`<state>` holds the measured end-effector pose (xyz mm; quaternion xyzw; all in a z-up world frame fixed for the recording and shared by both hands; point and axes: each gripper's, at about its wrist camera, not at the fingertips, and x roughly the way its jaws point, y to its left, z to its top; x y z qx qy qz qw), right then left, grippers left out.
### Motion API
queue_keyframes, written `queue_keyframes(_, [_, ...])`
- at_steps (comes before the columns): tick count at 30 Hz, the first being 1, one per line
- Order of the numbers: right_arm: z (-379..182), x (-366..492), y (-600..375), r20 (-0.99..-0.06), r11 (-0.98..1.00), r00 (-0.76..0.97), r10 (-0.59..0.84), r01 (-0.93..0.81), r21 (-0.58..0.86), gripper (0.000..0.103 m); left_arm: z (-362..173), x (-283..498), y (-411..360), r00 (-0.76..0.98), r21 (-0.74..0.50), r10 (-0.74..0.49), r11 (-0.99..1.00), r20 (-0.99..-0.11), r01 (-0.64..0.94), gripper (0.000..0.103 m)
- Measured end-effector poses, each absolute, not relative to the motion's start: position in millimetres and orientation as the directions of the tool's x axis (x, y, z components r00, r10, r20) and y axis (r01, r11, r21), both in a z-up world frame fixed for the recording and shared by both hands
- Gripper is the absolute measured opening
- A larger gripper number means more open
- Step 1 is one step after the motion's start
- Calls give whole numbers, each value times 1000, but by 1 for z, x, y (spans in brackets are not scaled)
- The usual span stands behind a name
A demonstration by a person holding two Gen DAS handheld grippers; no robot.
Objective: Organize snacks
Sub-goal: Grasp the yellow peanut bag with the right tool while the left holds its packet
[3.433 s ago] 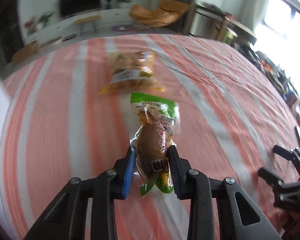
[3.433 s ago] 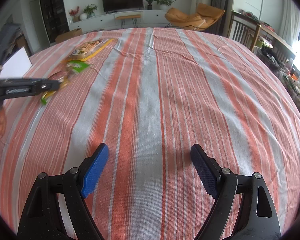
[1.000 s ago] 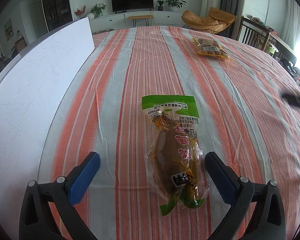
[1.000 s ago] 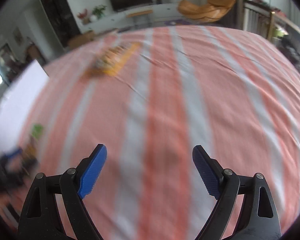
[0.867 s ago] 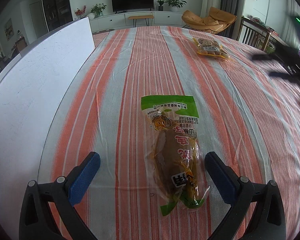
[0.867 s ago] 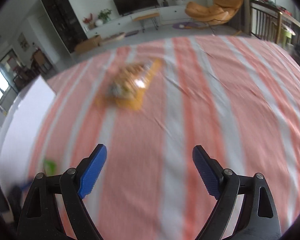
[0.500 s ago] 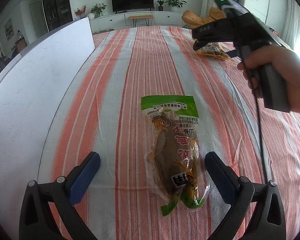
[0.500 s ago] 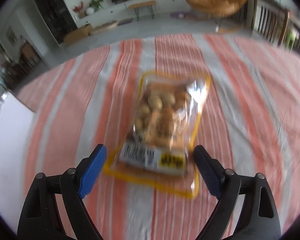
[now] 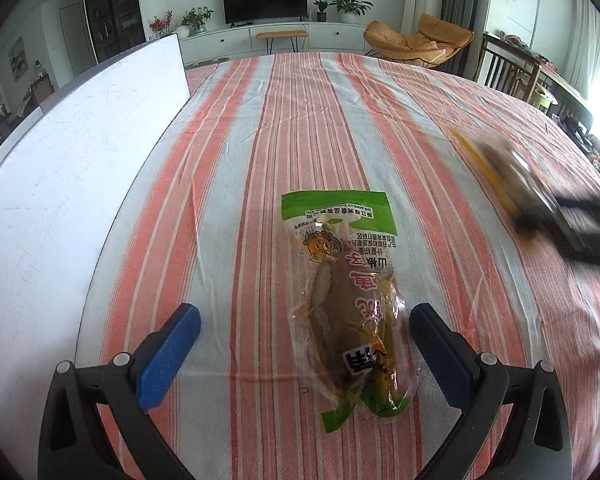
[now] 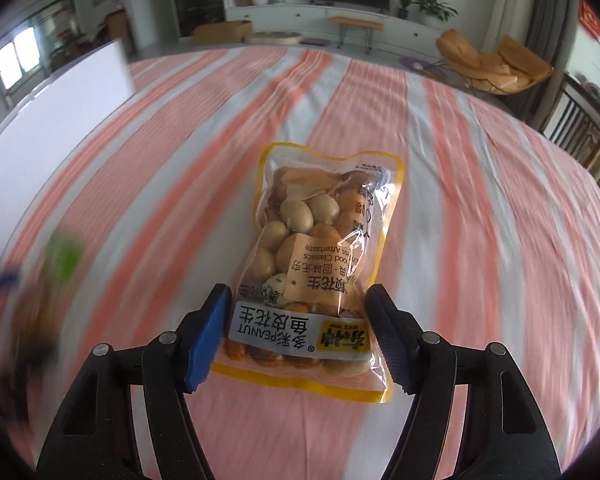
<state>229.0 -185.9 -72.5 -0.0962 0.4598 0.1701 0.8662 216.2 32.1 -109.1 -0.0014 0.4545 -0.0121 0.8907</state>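
Note:
A green-topped clear snack pack (image 9: pixel 346 308) with a brown piece inside lies on the striped cloth between the jaws of my left gripper (image 9: pixel 304 344), which is open and apart from it. My right gripper (image 10: pixel 300 320) is shut on a yellow-edged peanut bag (image 10: pixel 320 248), pads pressing both its sides near the label end. In the left wrist view the peanut bag (image 9: pixel 504 172) and right gripper (image 9: pixel 588 232) appear blurred at the right. The green pack (image 10: pixel 62 256) shows blurred at the left of the right wrist view.
An orange, grey and white striped cloth (image 9: pixel 320 120) covers the table. A white board (image 9: pixel 72 184) stands along the table's left edge, also in the right wrist view (image 10: pixel 48 120). Chairs and a TV unit stand beyond the far edge.
My right gripper closed on the peanut bag and carried it from the far side toward the near right. The left gripper stayed open and still over the green pack.

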Motion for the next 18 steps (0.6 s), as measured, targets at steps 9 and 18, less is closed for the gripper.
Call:
queue_keyframes(9, [-73, 116, -221, -813, 955, 556, 175, -296, 3, 84, -109, 216, 32, 586, -14, -23, 1000, -810, 20, 103])
queue_keyframes(18, [-76, 141, -217, -808, 960, 563, 171, -279, 9, 94, -109, 216, 32, 586, -13, -23, 1000, -810, 20, 103])
